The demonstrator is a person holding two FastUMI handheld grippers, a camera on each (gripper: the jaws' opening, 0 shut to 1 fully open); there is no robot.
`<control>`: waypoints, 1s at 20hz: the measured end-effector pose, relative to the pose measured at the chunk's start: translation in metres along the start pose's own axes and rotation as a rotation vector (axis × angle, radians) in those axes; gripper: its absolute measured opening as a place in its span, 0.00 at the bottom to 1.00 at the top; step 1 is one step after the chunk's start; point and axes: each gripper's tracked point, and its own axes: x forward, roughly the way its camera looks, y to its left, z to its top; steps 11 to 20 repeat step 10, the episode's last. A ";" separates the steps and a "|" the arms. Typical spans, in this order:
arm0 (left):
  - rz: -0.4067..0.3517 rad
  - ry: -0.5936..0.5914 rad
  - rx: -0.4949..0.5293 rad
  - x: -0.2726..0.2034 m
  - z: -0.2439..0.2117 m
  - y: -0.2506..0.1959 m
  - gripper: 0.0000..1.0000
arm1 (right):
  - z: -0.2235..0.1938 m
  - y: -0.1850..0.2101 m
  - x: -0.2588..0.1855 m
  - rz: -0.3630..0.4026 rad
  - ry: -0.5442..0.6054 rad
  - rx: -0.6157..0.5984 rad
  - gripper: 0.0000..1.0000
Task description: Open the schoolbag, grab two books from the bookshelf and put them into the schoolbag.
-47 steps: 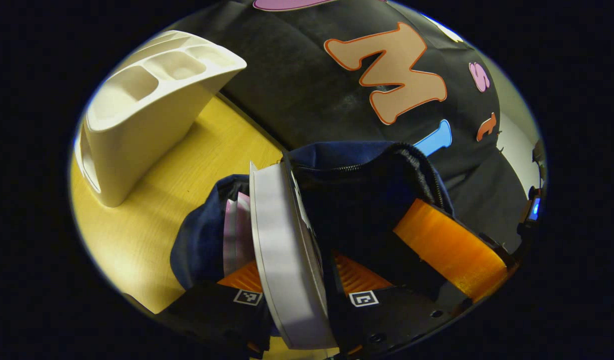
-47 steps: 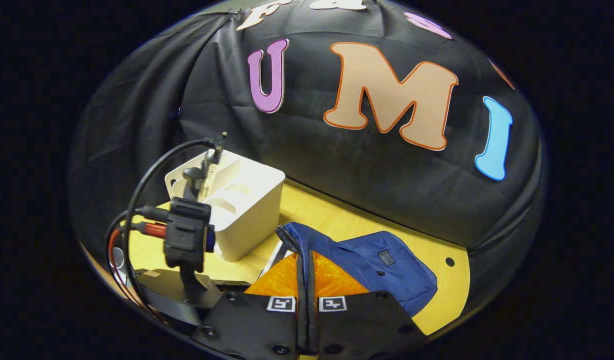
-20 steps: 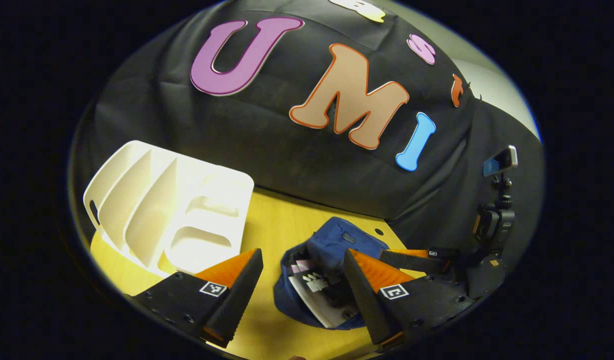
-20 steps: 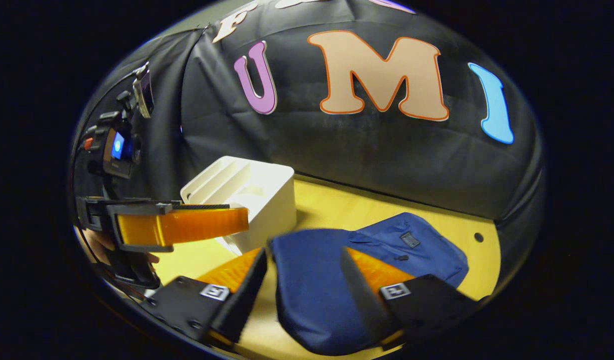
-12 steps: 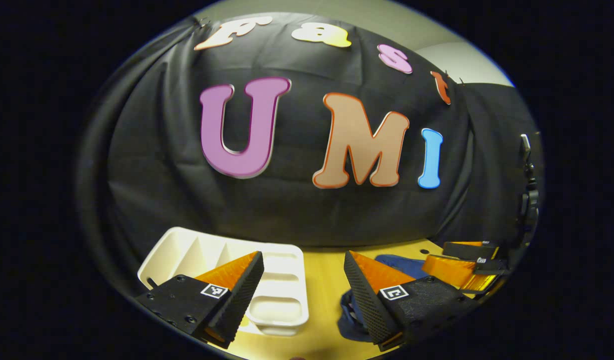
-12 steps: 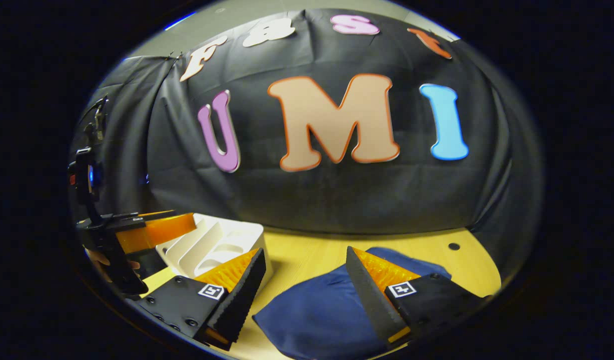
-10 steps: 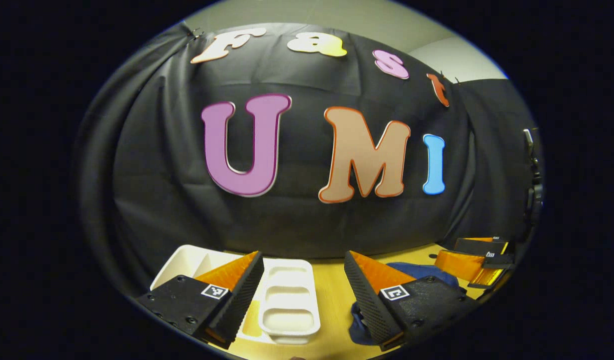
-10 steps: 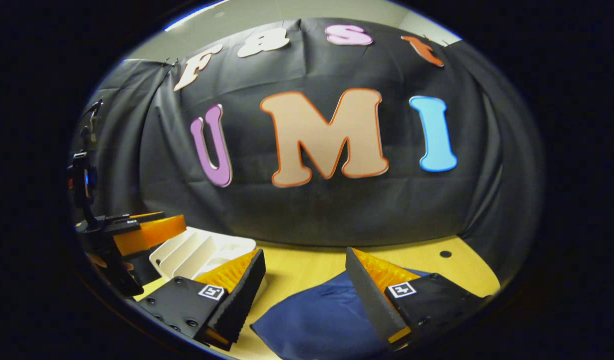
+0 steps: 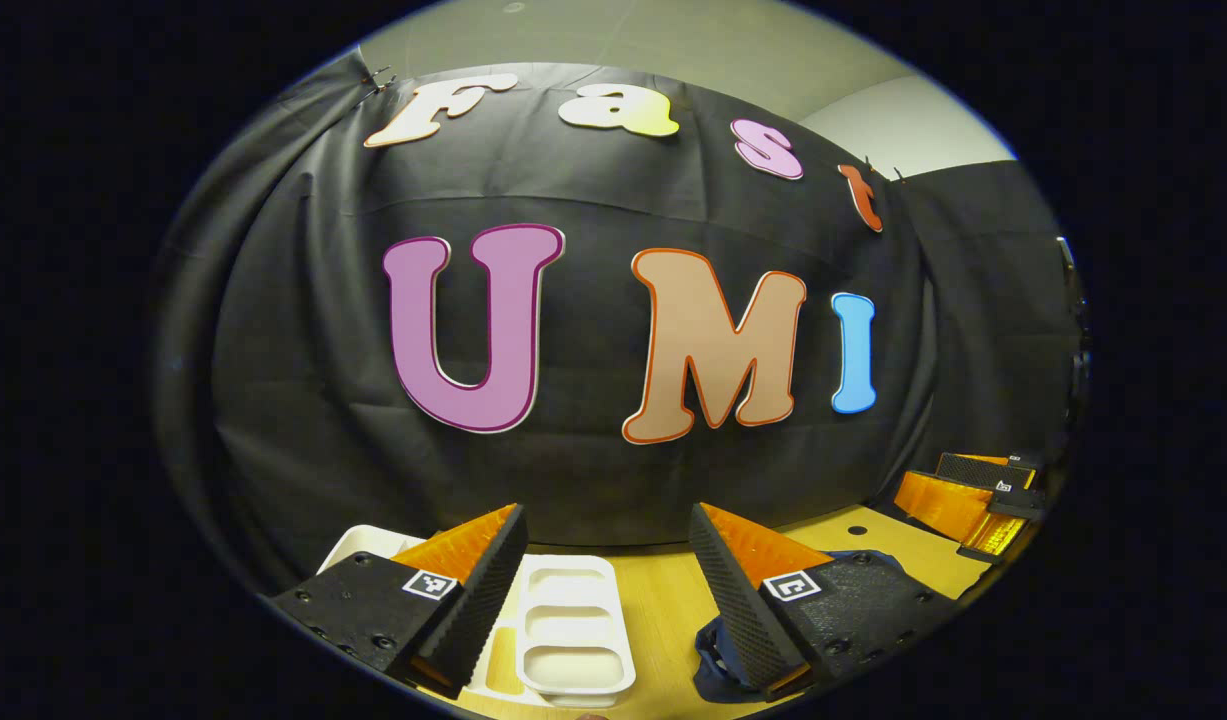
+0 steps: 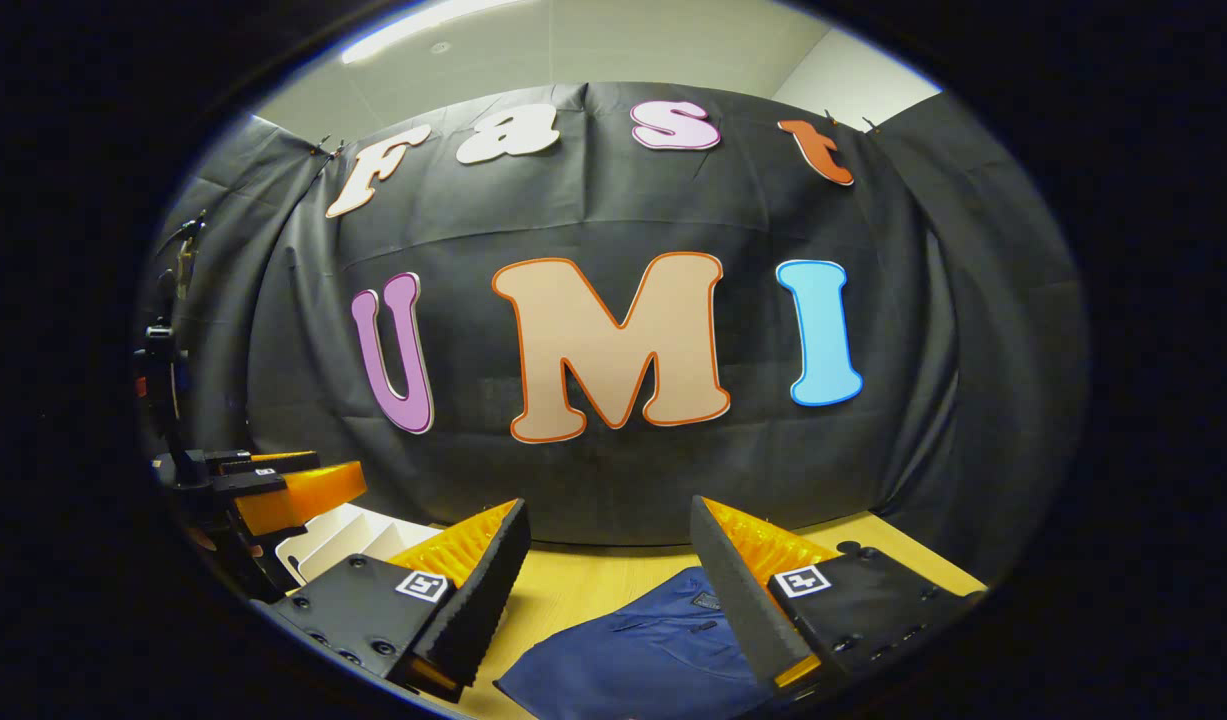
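— Start at the fingers. What are they doing?

— Both pairs are spread wide with nothing between them. In the left gripper view the left gripper (image 9: 605, 560) shows two wedge-shaped fingers (image 9: 473, 600) with ridged inner faces, held above the counter (image 9: 663, 610). The right gripper (image 10: 608, 560) in the right gripper view looks the same: ribbed wedges, a clear gap, nothing pinched.

— And the schoolbag?

— Flat on the wooden counter. In the right gripper view the schoolbag (image 10: 633, 650) is soft dark-blue cloth, lying low between and below the right fingers (a small patch is stitched near its top edge). In the left gripper view a crumpled corner of it pokes out beside the left gripper's right-hand finger. I cannot tell whether it is zipped.

— The bookshelf?

— A white moulded plastic piece with rounded compartments, the bookshelf (image 9: 573, 640) sits on the counter just behind the left fingers, partly hidden by one of them. The compartments I can see hold nothing.

— Anything else around?

— At the far right edge of the left gripper view the other gripper shows, well apart. In the right gripper view the left gripper sits at the left edge, in front of the bookshelf's slotted end. Black cloth hangs behind everything.
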 end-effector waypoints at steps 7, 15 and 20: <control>-0.026 -0.026 -0.004 -0.003 0.013 -0.009 0.95 | 0.013 -0.005 -0.011 -0.019 -0.028 -0.013 1.00; -0.036 -0.038 -0.007 -0.007 0.018 -0.016 0.95 | 0.017 -0.006 -0.014 -0.022 -0.038 -0.017 1.00; -0.036 -0.038 -0.007 -0.007 0.018 -0.016 0.95 | 0.017 -0.006 -0.014 -0.022 -0.038 -0.017 1.00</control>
